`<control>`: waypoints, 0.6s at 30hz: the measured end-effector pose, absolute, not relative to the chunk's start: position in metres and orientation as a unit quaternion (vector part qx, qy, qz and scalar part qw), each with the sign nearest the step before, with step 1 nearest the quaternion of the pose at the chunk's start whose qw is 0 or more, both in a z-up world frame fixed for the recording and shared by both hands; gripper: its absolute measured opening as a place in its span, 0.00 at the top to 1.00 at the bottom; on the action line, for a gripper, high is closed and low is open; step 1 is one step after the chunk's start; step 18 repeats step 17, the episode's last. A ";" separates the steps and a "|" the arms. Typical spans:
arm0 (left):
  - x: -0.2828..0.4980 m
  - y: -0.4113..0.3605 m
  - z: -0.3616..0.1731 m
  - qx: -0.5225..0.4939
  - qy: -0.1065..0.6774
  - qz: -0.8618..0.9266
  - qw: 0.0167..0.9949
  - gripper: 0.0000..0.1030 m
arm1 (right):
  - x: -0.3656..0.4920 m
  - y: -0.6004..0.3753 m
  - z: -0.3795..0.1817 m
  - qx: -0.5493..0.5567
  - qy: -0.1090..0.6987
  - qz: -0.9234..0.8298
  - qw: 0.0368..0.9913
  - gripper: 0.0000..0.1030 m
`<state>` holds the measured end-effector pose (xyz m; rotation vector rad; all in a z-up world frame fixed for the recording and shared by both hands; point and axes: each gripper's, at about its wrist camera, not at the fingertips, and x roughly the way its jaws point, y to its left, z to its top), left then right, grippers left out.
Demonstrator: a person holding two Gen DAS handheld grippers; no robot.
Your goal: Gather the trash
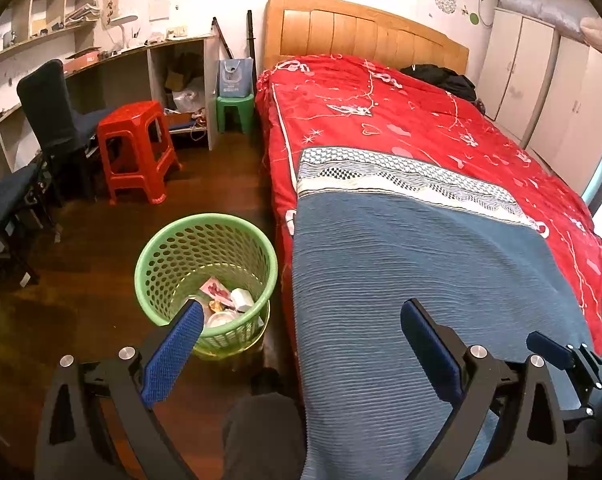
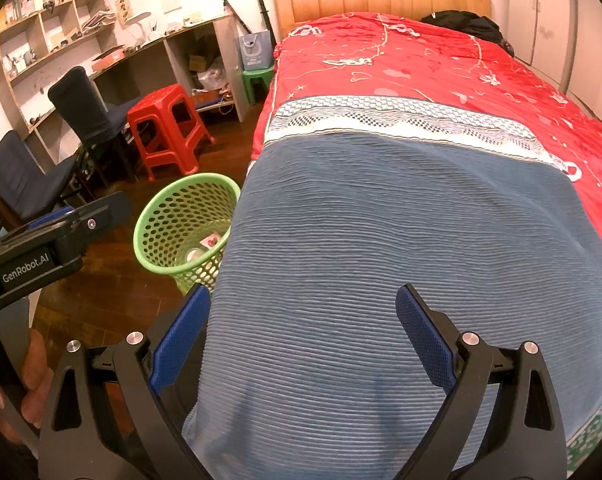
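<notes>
Left gripper (image 1: 301, 312): held level above the floor at the foot corner of the bed (image 1: 381, 128), jaws released wide, nothing between them; its left blue pad overlaps the near rim of the green basket (image 1: 207, 280). Green basket: perforated plastic, upright on the dark wood floor (image 1: 81, 280), at 10 o'clock from the left gripper's midpoint, just beside the bed's edge; holds trash (image 1: 231, 300), namely a pink-printed wrapper, a white box and a pale round piece. Right gripper (image 2: 303, 304): poised over the blue ribbed blanket (image 2: 381, 220) at the bed's foot, jaws released wide, grasping nothing; the basket lies at 10 o'clock from it. Person's hand (image 2: 29, 376): at the right view's lower left edge, fingers wrapped on the left gripper's handle. Red stool (image 1: 139, 148): beyond the basket at 12 o'clock, beside a dark chair (image 1: 49, 108).
</notes>
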<state>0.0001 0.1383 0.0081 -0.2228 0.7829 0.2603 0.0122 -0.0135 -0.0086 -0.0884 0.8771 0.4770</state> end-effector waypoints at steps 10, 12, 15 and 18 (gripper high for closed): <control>0.001 0.138 0.010 -0.111 0.382 0.126 0.909 0.07 | 0.011 -0.012 -0.009 -0.041 0.420 0.231 0.877 0.10; 0.000 0.138 0.012 -0.110 0.380 0.126 0.910 0.07 | 0.011 -0.012 -0.009 -0.040 0.420 0.230 0.877 0.10; 0.001 0.137 0.014 -0.110 0.378 0.126 0.911 0.07 | 0.010 -0.013 -0.007 -0.039 0.418 0.231 0.878 0.10; 0.001 0.136 0.015 -0.111 0.378 0.126 0.911 0.07 | 0.010 -0.013 -0.006 -0.039 0.416 0.231 0.879 0.10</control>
